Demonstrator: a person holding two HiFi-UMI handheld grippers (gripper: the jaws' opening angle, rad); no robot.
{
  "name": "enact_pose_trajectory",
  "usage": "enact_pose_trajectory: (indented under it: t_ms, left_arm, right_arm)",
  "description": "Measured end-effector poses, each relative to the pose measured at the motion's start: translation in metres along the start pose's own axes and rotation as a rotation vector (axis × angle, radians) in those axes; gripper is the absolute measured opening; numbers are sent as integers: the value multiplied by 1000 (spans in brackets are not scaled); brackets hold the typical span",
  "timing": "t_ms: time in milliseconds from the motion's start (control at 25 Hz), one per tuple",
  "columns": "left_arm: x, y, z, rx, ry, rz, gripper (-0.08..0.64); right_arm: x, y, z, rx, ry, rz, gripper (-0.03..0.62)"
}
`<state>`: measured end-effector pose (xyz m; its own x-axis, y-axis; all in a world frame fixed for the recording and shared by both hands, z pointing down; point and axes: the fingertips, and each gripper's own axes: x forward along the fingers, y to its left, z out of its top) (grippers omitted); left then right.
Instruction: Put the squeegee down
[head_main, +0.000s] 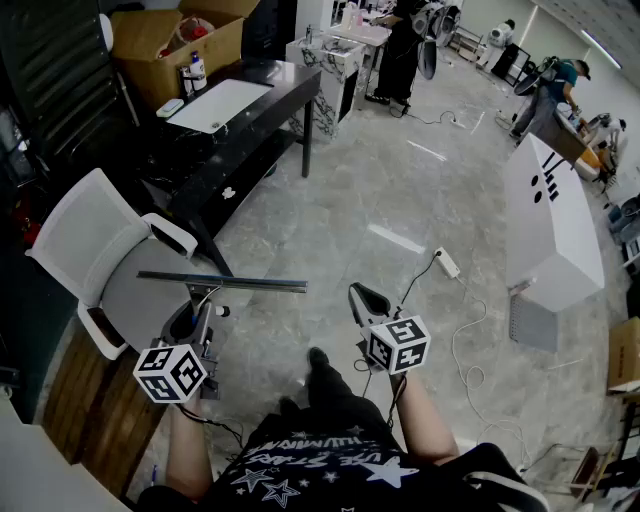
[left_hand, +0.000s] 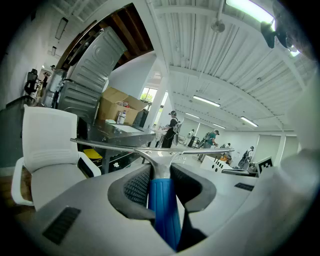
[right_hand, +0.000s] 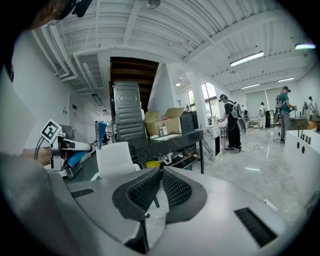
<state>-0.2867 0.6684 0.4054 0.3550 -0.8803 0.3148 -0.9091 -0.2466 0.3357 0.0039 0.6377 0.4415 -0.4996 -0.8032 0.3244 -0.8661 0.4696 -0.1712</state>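
The squeegee (head_main: 225, 282) has a long metal blade and a blue handle (left_hand: 162, 205). My left gripper (head_main: 200, 312) is shut on that handle, and the blade (left_hand: 150, 149) lies crosswise just past the pads, level in the air over the edge of a white chair. In the left gripper view the handle fills the gap between both pads of the left gripper (left_hand: 161, 174). My right gripper (head_main: 360, 296) hovers to the right at about the same height. The right gripper (right_hand: 161, 175) has its pads together with nothing between them.
A white chair (head_main: 95, 250) stands just left of the squeegee. Behind it is a black desk (head_main: 250, 120) with a cardboard box (head_main: 170, 40) and bottles. A white counter (head_main: 550, 220) is at the right. A power strip (head_main: 447, 263) and cables lie on the floor. People work at the back.
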Motion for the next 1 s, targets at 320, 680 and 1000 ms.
enact_pose_trajectory:
  t_ms: [320,680,1000]
  left_arm:
    - [13,4,-10,6,13,-23,135]
    - [45,3,-8,17,42,-26,135]
    - [125,-6,15,20,65,5,135]
  right_arm:
    - [5,0,-10,-4,9,-12,55]
    - [26,-22,-9,20,13,-13,54]
    - [74,-90,15,43,14,14,55]
